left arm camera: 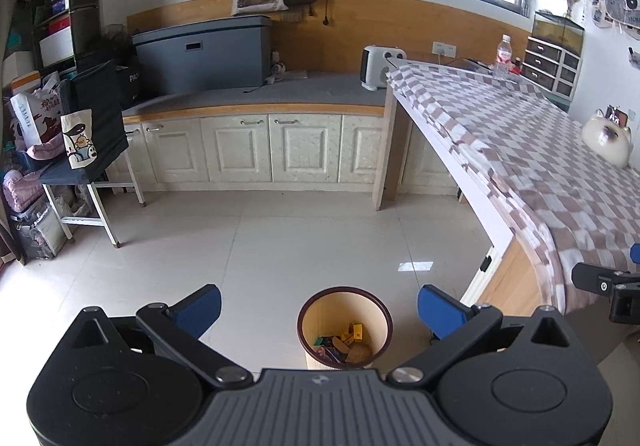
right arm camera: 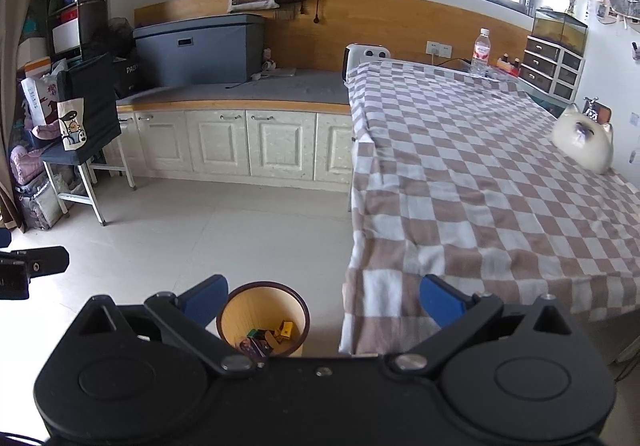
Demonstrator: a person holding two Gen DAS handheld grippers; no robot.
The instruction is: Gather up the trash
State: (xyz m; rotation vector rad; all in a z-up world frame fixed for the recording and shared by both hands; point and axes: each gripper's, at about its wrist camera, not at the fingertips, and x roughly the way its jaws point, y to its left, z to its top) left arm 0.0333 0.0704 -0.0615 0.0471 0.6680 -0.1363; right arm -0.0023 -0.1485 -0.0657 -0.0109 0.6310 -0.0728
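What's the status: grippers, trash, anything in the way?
Left gripper open, empty. Right gripper open, empty. Trash bin on floor beside checkered table, scraps inside. No loose trash visible; nothing blocking the bin.

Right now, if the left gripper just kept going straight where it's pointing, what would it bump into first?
Probably the bin. The left gripper is open and empty, and the bin sits on the floor right between its fingers, with trash already inside. Depth is hard to judge, so it could meet the floor just behind instead.
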